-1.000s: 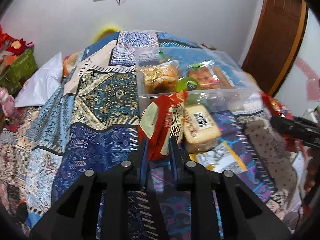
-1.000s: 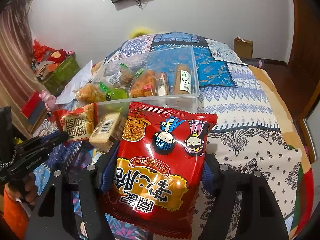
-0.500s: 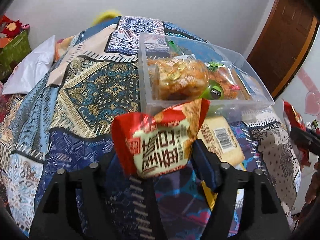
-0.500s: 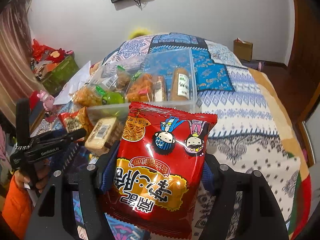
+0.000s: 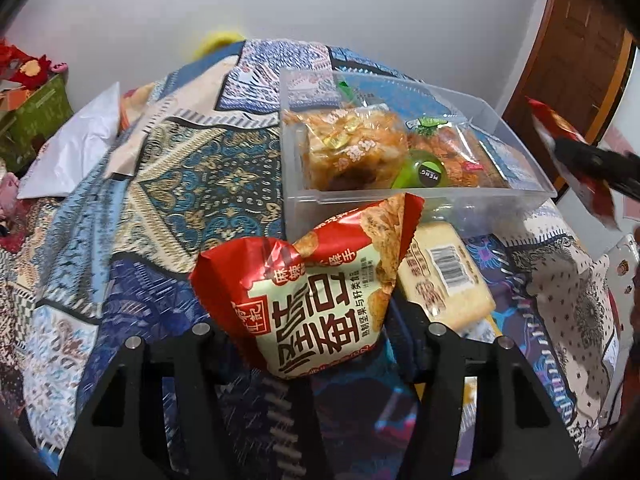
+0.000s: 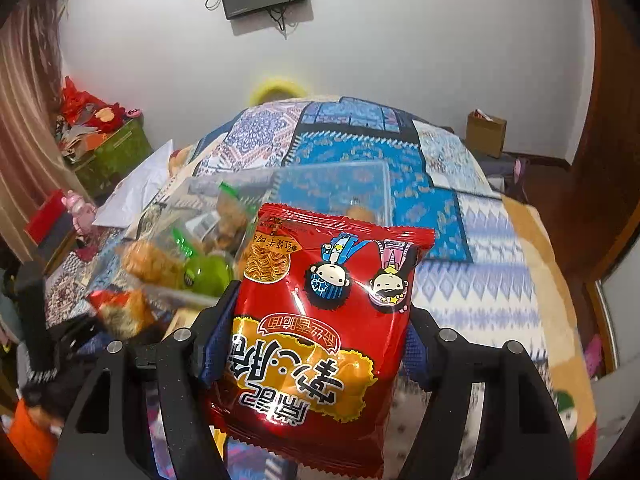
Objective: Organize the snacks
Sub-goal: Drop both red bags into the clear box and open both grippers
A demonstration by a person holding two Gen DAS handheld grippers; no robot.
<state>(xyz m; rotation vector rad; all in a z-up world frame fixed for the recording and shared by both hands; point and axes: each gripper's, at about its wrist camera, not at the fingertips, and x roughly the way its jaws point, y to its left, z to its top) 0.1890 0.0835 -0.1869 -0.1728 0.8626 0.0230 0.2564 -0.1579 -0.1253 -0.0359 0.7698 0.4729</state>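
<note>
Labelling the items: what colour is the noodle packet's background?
Red noodle packet, clearest in the right wrist view.

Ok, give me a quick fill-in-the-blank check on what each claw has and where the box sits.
The left claw grips a red and ____ packet.
The right claw holds a red packet printed with two ____ children.
The clear box lies ____ the pale yellow bar.

Missing: cream; cartoon; beyond
</note>
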